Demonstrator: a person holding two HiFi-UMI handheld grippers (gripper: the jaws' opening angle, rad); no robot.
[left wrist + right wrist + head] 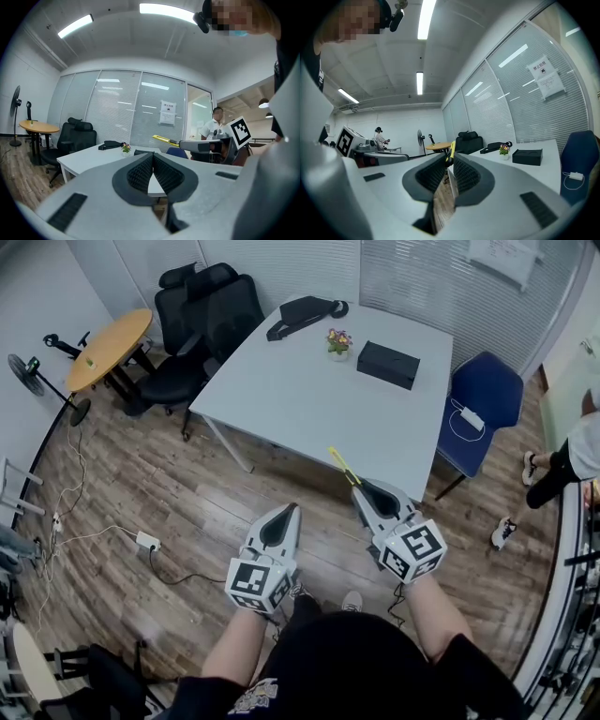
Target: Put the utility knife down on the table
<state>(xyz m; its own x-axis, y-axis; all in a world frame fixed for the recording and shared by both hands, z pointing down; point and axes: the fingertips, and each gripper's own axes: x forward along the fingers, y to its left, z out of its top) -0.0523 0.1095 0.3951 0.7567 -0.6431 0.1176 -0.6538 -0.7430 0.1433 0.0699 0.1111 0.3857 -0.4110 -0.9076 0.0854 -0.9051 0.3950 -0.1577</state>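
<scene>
The utility knife (pixel 342 466) is yellow and slim, and is clamped by its rear end in the right gripper (pixel 359 487); the right gripper view shows its body pinched between the two ribbed pads near their tips. Its free end points away from the person toward the white table (pixel 300 399). It appears to be in the air near the table's near edge, not yet resting on anything. The left gripper (pixel 288 509) hangs beside it over the wooden floor, its jaws pressed together with nothing between them; it has no part in this step.

The step in hand is the carry and set-down, and none of the placing is done. To do it well, I would bring the right gripper forward over the bare near half of the tabletop, well short of the black box (pixel 387 364) and the small flower pot (pixel 338 343). Then lower it until the knife lies nearly flat against the surface and only then part the jaws; opened while high or tilted, the knife could drop or slide toward the edge. Draw the gripper straight back afterwards, so the pads don't drag the handle.
</scene>
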